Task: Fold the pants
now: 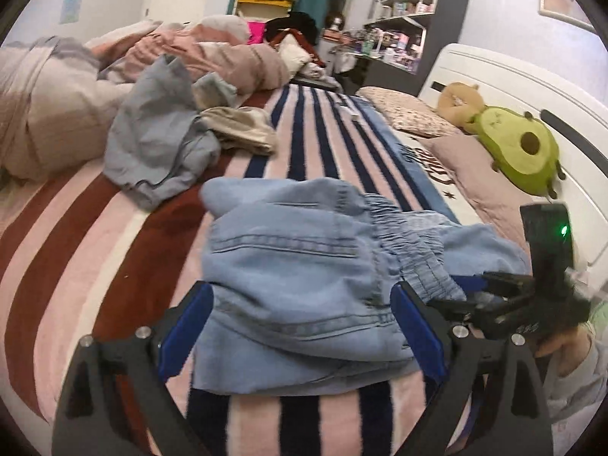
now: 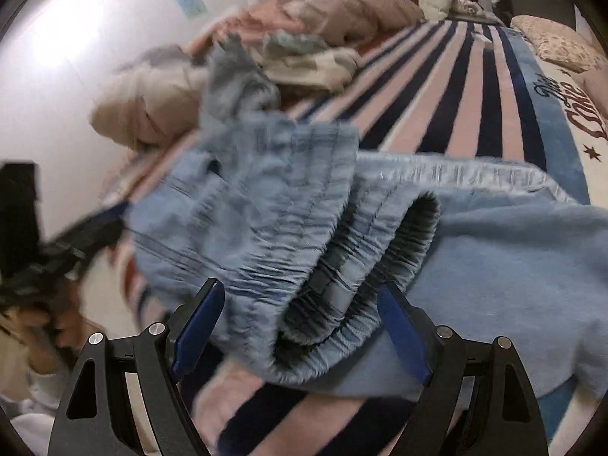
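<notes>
Light blue denim pants (image 1: 296, 266) with an elastic waistband lie bunched on the striped blanket (image 1: 76, 235). My left gripper (image 1: 300, 326) is open, its blue pads on either side of the pants' near edge. My right gripper (image 2: 300, 334) is open around the gathered waistband (image 2: 342, 273) of the pants (image 2: 494, 266). The right gripper also shows in the left wrist view (image 1: 505, 296) at the right, at the waistband. The left gripper shows blurred at the left of the right wrist view (image 2: 76, 243).
A grey-blue garment (image 1: 155, 144) and a beige one (image 1: 243, 129) lie heaped behind the pants. A bunched pink duvet (image 1: 197, 57) fills the far side. Pillows and an avocado plush (image 1: 520, 148) line the white headboard (image 1: 505, 83). Shelves (image 1: 410, 15) stand beyond.
</notes>
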`<action>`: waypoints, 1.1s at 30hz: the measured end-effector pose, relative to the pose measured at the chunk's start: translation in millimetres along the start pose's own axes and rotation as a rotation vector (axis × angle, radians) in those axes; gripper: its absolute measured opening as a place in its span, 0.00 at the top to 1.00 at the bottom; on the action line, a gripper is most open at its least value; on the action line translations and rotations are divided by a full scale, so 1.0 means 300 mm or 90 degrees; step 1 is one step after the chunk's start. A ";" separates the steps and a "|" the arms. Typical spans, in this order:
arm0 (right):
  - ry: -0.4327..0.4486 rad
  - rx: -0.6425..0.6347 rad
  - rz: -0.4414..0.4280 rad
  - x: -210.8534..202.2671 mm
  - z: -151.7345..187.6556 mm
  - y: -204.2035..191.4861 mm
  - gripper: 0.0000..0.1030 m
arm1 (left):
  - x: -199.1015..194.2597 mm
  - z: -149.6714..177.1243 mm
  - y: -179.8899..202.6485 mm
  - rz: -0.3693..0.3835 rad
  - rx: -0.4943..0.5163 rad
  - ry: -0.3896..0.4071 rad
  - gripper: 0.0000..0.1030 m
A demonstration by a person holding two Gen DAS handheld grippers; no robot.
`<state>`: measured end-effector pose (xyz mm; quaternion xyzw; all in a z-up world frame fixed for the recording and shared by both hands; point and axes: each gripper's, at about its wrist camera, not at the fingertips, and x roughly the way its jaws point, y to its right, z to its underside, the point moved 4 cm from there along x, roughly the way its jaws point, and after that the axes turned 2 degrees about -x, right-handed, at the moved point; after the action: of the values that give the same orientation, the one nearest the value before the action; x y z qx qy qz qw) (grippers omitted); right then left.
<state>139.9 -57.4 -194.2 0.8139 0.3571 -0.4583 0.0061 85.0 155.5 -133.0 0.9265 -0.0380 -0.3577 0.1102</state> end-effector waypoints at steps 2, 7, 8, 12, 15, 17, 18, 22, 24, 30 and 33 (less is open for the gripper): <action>-0.004 -0.008 0.023 0.041 0.004 0.002 0.26 | 0.003 -0.002 -0.020 -0.005 -0.004 0.002 0.10; -0.008 -0.021 0.045 0.066 -0.002 0.003 0.30 | 0.014 -0.014 -0.032 -0.020 -0.007 0.004 0.10; -0.009 -0.021 0.042 0.058 -0.004 0.002 0.31 | 0.014 -0.016 -0.030 -0.024 -0.006 0.005 0.10; 0.011 0.012 0.046 -0.024 -0.024 0.042 0.30 | 0.003 -0.031 -0.002 -0.035 0.001 0.014 0.10; 0.037 0.046 0.063 -0.122 -0.020 0.105 0.26 | -0.004 -0.037 0.030 -0.039 0.006 0.020 0.10; 0.041 0.079 0.063 -0.187 0.008 0.157 0.24 | -0.003 -0.043 0.058 -0.041 0.012 0.023 0.10; 0.039 0.091 0.061 -0.210 0.024 0.177 0.24 | -0.002 -0.044 0.068 -0.042 0.014 0.023 0.10; 0.024 0.137 0.059 -0.297 0.122 0.262 0.24 | 0.008 -0.047 0.124 -0.038 0.026 0.020 0.10; 0.017 0.154 0.063 -0.319 0.167 0.295 0.24 | 0.014 -0.048 0.149 -0.036 0.033 0.018 0.10; 0.029 0.208 0.163 -0.376 0.259 0.454 0.24 | 0.037 -0.049 0.210 -0.036 0.050 0.008 0.10; 0.043 0.241 0.182 -0.391 0.272 0.532 0.24 | 0.053 -0.054 0.228 -0.041 0.056 0.004 0.10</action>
<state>135.0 -271.2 -204.2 0.8576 0.1462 -0.4841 -0.0935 108.2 89.6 -115.8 0.9323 -0.0236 -0.3562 0.0577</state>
